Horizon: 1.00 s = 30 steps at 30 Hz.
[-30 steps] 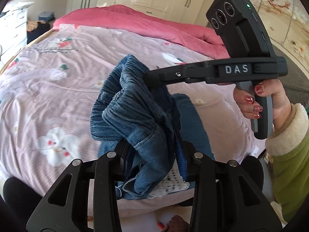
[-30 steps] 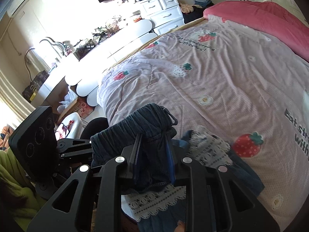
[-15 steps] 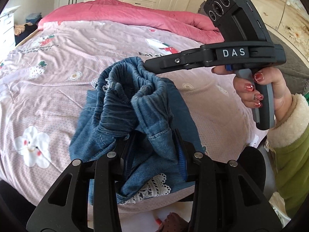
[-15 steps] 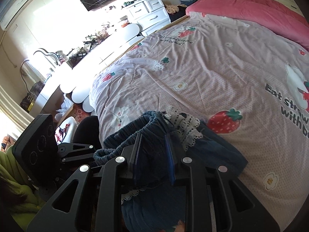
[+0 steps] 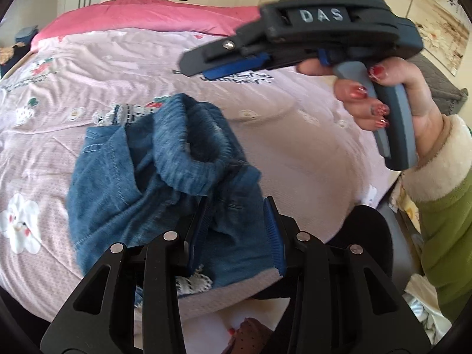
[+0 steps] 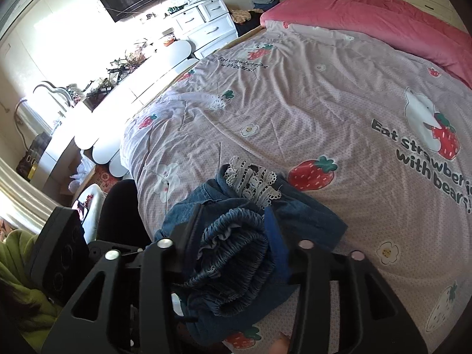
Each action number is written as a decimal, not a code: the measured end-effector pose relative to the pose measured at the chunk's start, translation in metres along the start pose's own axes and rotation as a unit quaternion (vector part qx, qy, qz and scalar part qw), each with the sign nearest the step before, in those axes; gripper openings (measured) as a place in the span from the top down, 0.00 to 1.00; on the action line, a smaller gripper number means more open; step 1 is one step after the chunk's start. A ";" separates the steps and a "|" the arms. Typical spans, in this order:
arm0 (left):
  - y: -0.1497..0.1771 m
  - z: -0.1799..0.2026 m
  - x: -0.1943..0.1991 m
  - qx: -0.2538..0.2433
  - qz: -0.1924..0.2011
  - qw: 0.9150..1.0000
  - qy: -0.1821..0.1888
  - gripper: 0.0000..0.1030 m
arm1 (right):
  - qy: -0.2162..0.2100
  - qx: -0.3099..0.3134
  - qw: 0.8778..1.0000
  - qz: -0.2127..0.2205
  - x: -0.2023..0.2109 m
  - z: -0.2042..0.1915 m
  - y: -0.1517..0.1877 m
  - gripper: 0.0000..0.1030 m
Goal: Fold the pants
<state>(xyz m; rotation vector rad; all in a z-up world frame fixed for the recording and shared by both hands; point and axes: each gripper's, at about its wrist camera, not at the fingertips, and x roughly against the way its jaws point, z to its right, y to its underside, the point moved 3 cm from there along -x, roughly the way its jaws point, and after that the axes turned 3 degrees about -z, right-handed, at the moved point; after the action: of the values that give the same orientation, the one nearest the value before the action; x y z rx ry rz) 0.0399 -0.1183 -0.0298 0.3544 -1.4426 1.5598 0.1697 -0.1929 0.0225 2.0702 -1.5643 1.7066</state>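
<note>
A bed [image 6: 295,94] with a lilac printed cover filled both views, with a pink quilt [image 6: 383,20] at the upper right of the right wrist view and white drawers [image 6: 206,23] at upper centre. The pants [image 5: 153,177], small blue denim with lace trim [image 6: 253,181], lay bunched on the cover near the lower centre of both frames.

Left gripper [image 5: 236,230]: jaws narrow, denim pinched between the blue pads. Right gripper [image 6: 233,236]: jaws opening, the gathered elastic waistband [image 6: 236,253] between them but no longer pressed.

Handling, as a judgement: the fabric appeared light, soft and limp, not slippery or fragile. It would sag and bunch when lifted. Take hold at the waistband or at the side seams, where layers are thickest.

Legible writing: "DAS" on the right gripper body; "Eat strawberries with bears!" on the cover.
</note>
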 end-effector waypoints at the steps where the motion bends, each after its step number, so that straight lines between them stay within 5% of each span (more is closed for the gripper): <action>1: 0.001 0.001 0.004 -0.003 0.002 1.000 0.003 0.72 | 0.004 0.001 1.000 -0.001 -0.001 -0.001 -0.002 0.57; 7: 0.012 -0.011 0.037 -0.002 0.022 1.000 -0.003 0.71 | 0.019 0.004 1.000 -0.008 -0.006 -0.013 -0.008 0.48; 10: 0.016 -0.031 0.053 0.008 0.031 0.999 -0.040 0.58 | 0.027 0.005 1.000 -0.012 -0.009 -0.020 -0.010 0.40; 17: 0.020 -0.069 0.062 0.035 0.033 0.993 -0.112 0.47 | 0.079 0.006 0.996 -0.033 -0.021 -0.029 -0.014 0.32; 24: 0.026 -0.067 0.054 0.035 0.019 0.996 -0.079 0.47 | 0.139 -0.006 0.988 -0.070 -0.047 -0.020 -0.002 0.31; 26: 0.027 -0.061 0.050 0.026 0.016 0.997 -0.071 0.47 | 0.140 -0.010 0.988 -0.065 -0.045 -0.022 0.005 0.44; 30: 0.026 -0.056 0.044 0.023 0.013 0.998 -0.062 0.48 | 0.121 -0.020 0.992 -0.036 -0.027 -0.027 0.014 0.47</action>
<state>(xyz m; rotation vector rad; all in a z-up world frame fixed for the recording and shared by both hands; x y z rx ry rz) 0.0185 -0.0460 -0.0278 0.4697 -1.5131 1.6189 0.1440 -0.1668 0.0059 1.7968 -1.4222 1.8042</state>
